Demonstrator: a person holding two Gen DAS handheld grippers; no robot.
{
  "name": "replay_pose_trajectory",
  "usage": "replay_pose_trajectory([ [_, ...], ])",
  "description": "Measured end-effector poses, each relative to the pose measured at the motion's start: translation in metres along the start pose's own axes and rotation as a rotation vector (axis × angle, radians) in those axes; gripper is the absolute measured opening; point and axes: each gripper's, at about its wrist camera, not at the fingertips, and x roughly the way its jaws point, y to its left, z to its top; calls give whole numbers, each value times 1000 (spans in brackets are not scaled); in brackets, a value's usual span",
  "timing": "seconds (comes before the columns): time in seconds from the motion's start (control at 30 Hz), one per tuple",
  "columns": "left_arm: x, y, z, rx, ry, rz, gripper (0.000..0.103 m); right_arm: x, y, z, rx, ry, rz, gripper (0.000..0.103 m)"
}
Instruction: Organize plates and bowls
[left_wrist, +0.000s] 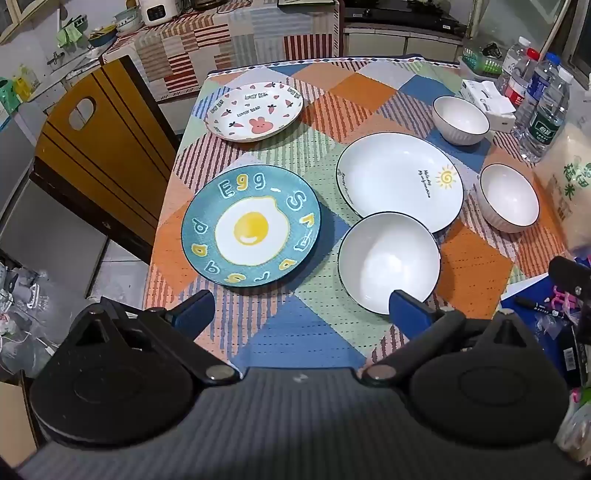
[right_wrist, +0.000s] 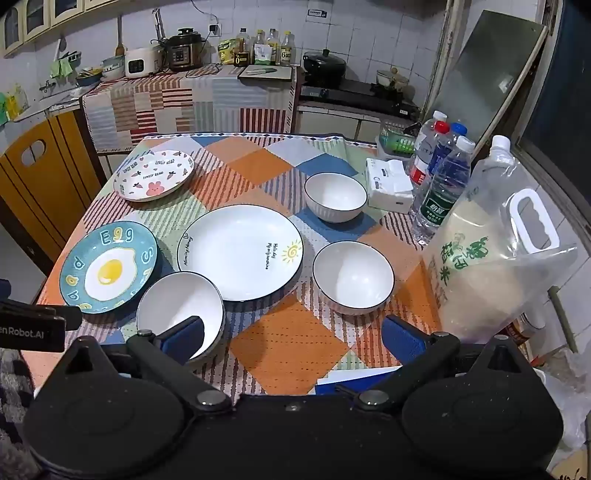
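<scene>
Crockery lies unstacked: sun plate (right_wrist: 240, 251) at table centre, egg plate (right_wrist: 109, 266) at 9 o'clock, bunny plate (right_wrist: 153, 175) at 11, three bowls at 1, 4 and 7. Left gripper (left_wrist: 301, 312) and right gripper (right_wrist: 291, 334) hover wide open, empty, presumably poised for stacking.

"egg" on teal plate (left_wrist: 251, 225), "lovely bear" plate (left_wrist: 254, 110)

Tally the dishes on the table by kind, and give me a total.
Plates: 3 — the egg plate, the bunny plate and the white sun plate.
Bowls: 3 — the near bowl, the right bowl and the far bowl, all white with a dark rim.
Total: 6 dishes, none stacked yet.
</scene>
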Motion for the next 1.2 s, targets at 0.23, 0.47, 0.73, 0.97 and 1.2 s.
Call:
replay_pose_trajectory([
  [0.23, 3, -4, 2, -4, -25, 17, 100, 8, -3, -1, 15, 44, 7, 103],
  [0.47, 3, 0, 5, 5, -33, 12, 100, 12, -1, -1, 12, 39, 1, 103],
  [0.73, 6, 1, 2, 0, -36, 10, 100, 14, -2, -2, 17, 48, -7, 103],
  [0.97, 2, 3, 0, -2, -63, 5, 100, 14, -5, -2, 24, 36, -5, 103],
  [1.2, 2, 5, -4, -8, -64, -3, 100, 16, -4, -3, 14, 36, -7, 103],
])
